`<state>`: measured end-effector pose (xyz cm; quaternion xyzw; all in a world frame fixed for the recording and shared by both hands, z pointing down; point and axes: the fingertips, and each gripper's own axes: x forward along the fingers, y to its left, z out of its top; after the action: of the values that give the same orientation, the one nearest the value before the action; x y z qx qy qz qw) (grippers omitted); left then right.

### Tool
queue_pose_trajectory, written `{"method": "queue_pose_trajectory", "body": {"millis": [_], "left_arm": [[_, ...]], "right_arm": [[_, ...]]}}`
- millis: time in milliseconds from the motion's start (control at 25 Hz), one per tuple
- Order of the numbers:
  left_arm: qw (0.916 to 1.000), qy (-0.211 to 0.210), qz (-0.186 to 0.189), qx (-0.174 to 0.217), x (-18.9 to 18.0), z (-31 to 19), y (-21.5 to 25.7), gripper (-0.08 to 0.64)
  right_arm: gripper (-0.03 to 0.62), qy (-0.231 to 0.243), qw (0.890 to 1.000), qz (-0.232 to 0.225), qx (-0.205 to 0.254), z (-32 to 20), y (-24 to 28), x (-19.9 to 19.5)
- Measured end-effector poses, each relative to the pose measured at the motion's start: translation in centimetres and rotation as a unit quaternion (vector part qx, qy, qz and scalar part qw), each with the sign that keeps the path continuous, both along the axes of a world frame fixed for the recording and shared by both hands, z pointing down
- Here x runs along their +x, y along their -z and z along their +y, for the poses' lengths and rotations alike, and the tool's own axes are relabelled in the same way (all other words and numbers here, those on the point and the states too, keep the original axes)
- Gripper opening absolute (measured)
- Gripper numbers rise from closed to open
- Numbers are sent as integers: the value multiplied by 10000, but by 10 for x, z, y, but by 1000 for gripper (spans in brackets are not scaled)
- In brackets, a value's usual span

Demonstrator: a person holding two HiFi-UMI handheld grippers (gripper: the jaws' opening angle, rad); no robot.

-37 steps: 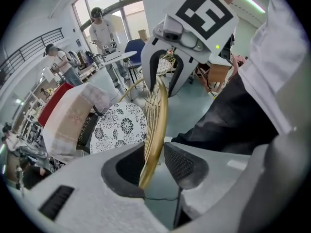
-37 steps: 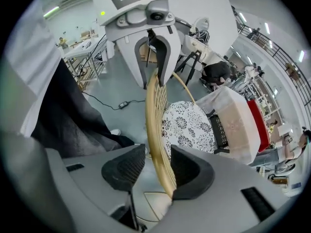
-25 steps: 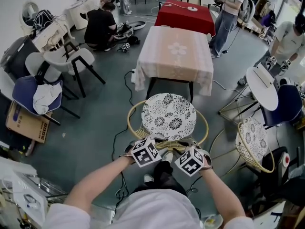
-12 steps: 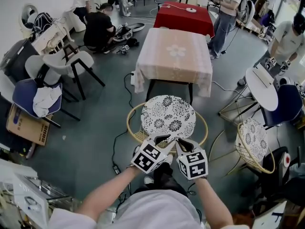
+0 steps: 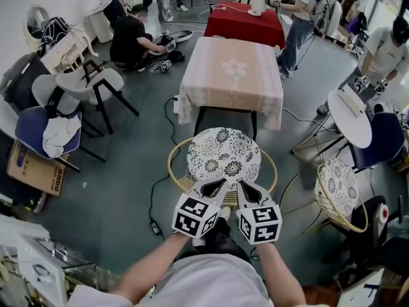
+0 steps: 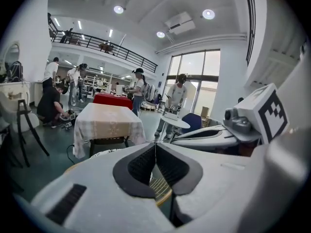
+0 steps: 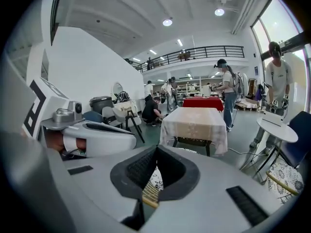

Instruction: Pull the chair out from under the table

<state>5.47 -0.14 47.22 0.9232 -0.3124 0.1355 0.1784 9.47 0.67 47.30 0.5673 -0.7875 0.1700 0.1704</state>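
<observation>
The round rattan chair [image 5: 176, 171] with its black-and-white floral cushion [image 5: 223, 158] stands on the floor just in front of the table with the pale cloth [image 5: 233, 72]. My two grippers hover side by side above the chair's near rim, touching nothing. The left gripper [image 5: 217, 183] is closing, its tips meeting with nothing between them [image 6: 155, 144]. The right gripper [image 5: 246, 185] is shut and empty [image 7: 155, 149]. Behind both jaws a bit of the rattan rim [image 7: 150, 193] shows.
A second rattan chair [image 5: 342, 194], a round white table [image 5: 350, 117] and a blue chair [image 5: 386, 139] stand at the right. White chairs [image 5: 89, 82] and a blue chair with cloth [image 5: 45, 126] are at the left. A cable [image 5: 156, 184] runs past the chair. People stand near the red table [image 5: 246, 21].
Both grippers have lifted off the chair's near rim toward me, rolled upright, and their jaws have gone from wide open to closed. The chair has stayed in place.
</observation>
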Motion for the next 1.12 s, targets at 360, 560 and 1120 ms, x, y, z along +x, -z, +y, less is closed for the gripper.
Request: {"method": "queue_pose_trajectory", "body": {"millis": [360, 560, 1120], "left_arm": [[9994, 142, -269, 175, 2, -4, 0, 6], [9993, 187, -310, 118, 2, -3, -3, 5], [9992, 180, -314, 140, 0, 0, -7, 5]], "right_arm": [[2, -109, 9998, -165, 22, 0, -1, -2], [2, -84, 9999, -134, 7, 1, -3, -4], [2, -92, 9996, -260, -32, 3, -8, -10]]}}
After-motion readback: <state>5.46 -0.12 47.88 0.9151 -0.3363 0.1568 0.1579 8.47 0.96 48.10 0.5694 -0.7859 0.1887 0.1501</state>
